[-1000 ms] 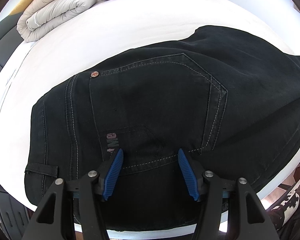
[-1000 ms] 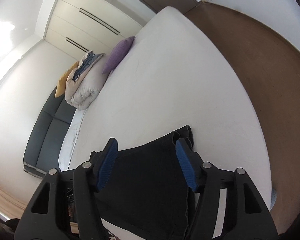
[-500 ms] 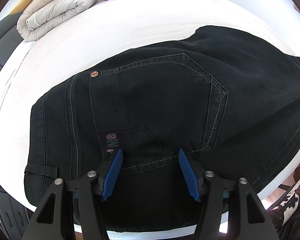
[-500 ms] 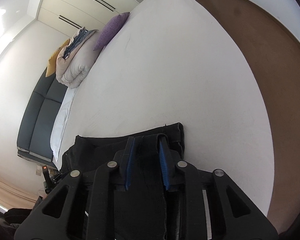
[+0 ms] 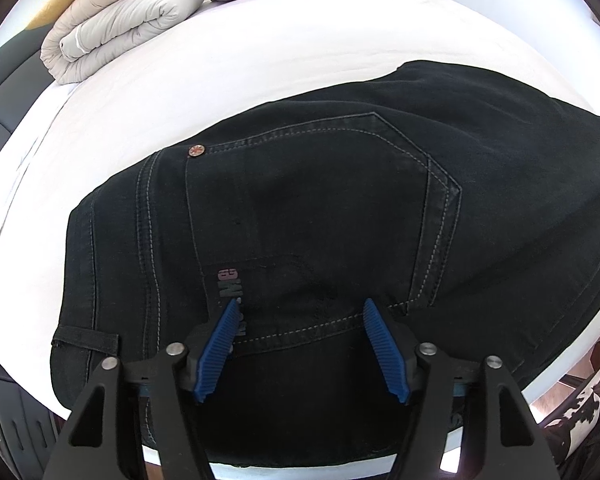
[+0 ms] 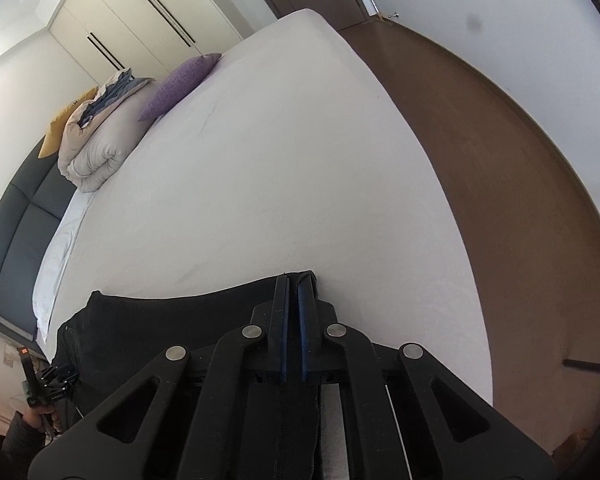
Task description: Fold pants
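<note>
Left wrist view shows the black denim pants (image 5: 340,208) lying flat near the edge of the white-sheeted bed (image 5: 260,60), back pocket up, with the left hand-held gripper (image 5: 300,344) hovering over the waistband, its blue pads spread wide and holding nothing. Right wrist view has the right hand-held gripper (image 6: 293,320) nearly closed at the far end of the pants, blue pads pinching a thin edge of cloth. That pinch looks shallow; lifting it over could let the heavy denim slip free, or drag the unpinned waist end off the bed.
</note>
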A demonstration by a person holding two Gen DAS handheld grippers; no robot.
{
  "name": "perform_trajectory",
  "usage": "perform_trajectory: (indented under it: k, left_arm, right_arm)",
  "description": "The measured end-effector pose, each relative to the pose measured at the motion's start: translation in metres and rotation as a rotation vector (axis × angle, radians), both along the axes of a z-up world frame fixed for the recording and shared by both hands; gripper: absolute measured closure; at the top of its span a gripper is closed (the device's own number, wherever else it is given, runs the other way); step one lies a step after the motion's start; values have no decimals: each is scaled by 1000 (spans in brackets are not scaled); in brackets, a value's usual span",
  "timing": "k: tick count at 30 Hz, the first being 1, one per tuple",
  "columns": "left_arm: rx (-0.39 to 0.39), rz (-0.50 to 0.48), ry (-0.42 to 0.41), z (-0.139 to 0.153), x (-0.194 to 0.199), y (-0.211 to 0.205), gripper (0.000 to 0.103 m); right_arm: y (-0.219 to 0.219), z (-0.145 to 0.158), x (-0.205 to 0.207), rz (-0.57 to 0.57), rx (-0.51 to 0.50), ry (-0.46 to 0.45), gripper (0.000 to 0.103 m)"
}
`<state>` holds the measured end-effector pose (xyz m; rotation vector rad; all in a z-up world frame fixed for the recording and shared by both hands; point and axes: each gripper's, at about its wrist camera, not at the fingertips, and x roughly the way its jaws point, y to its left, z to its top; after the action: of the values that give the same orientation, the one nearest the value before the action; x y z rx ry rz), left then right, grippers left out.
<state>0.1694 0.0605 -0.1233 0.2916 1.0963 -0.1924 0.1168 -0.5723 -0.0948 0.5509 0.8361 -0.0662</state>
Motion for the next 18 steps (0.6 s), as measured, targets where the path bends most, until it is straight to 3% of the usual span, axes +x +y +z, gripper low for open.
perform_trajectory:
  k: [1, 2, 4, 7, 12, 15, 18]
  left_arm:
    - [12, 14, -5, -1, 1, 1, 19]
    - [11, 33, -3, -2, 2, 4, 17]
    - [-25, 56, 6, -4, 5, 9, 14]
    - [-12, 50, -9, -5, 3, 7, 13]
    - [-26, 55, -22, -6, 1, 6, 13]
    - [-29, 64, -32, -8, -3, 10, 11]
    - [-29, 72, -41, -9, -10, 13, 11]
  right_arm:
    - [-1, -3, 1, -6, 3, 7, 101]
    - [-3, -7, 5, -12, 12, 11, 101]
    - [-7, -15, 7, -26, 29, 6, 101]
    - [-17, -24, 6, -56, 80, -16, 100]
    - [-63, -23, -31, -287, 92, -24, 95]
    - [-32, 15, -53, -193, 51, -143, 95]
    - [35, 30, -53, 15, 128, -193, 95]
